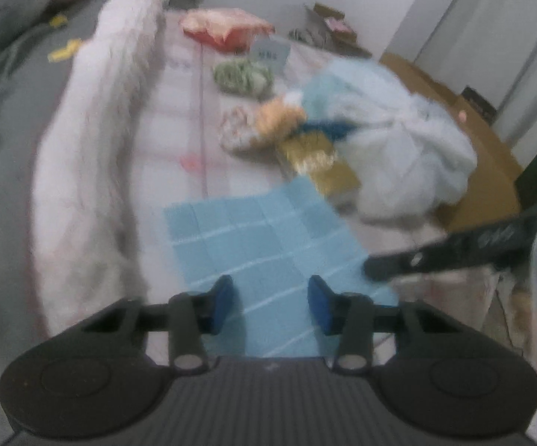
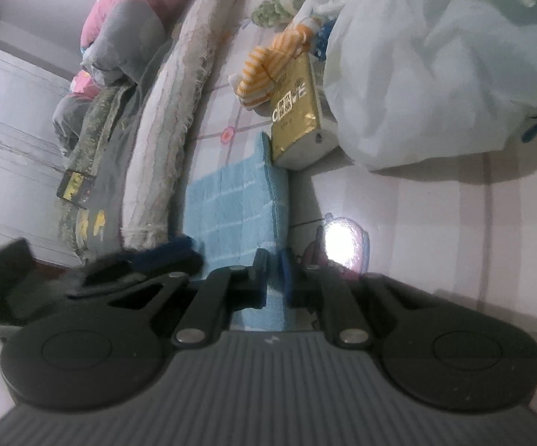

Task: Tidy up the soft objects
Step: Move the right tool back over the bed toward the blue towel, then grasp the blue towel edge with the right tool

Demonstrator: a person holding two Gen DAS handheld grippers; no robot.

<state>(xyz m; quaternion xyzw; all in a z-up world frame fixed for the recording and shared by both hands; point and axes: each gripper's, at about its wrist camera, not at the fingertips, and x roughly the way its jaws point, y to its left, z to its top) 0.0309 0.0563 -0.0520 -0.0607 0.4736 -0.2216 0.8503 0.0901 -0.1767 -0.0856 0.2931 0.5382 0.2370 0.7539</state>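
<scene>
Blur softens left-wrist view; left claw [image 1: 271,304] released above blue towel [image 1: 253,234]; right claw [image 2: 275,278] clenched on towel edge.

Honestly nothing readable here. The gold box [image 2: 295,111] ahead of the right gripper had dark printed characters on its face, too blurry to read. Same for the small blue card [image 1: 270,53] far ahead of the left one.
</scene>
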